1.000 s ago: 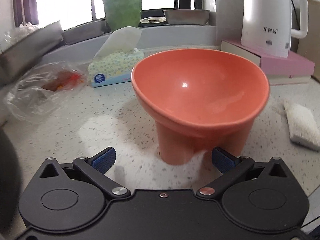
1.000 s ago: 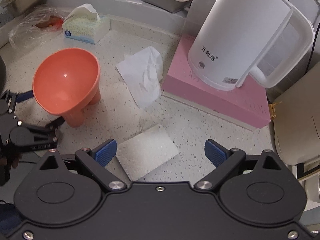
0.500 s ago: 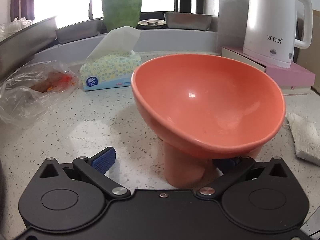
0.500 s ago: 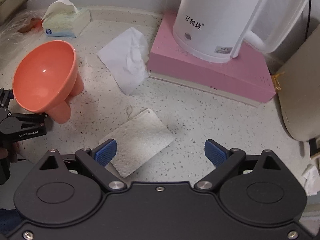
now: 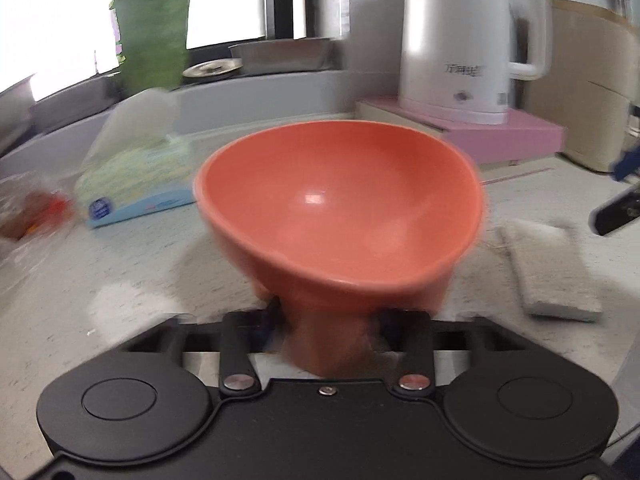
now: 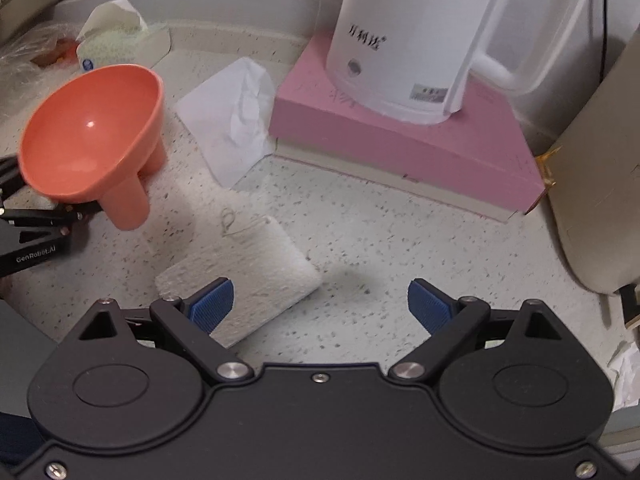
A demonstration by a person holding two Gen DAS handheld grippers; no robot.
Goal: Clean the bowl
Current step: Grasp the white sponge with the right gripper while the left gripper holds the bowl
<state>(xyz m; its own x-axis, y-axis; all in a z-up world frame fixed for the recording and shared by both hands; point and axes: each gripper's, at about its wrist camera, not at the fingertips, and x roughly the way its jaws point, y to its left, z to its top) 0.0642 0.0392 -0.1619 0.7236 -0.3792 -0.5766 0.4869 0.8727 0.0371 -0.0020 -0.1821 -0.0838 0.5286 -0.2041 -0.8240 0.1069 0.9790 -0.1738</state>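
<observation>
Gripping the stubby foot of the orange bowl, the left hand-held gripper had its two arms drawn in close on either side of that foot, and the bowl leaned with its open mouth turned up and toward the camera. From the right wrist view the same bowl sat at the left of the speckled bench, its base tipped, with the black arms of the left hand-held gripper reaching in beneath it; whether the foot touched the bench could not be told. The right hand-held gripper was spread wide with nothing between its blue pads, and the left pad sat over the near edge of a white scrubbing sponge that lay flat on the bench. A thin wire loop lay at the sponge's far corner. Beyond the sponge a crumpled white tissue rested between the bowl and a pink box, touching the box's near corner. A white electric kettle stood upright on the pink box. Behind the bowl a tissue pack lay with one sheet pulled up, and a clear plastic bag with something red inside lay just left of it. On the sill behind stood a green pot and a steel tray.
</observation>
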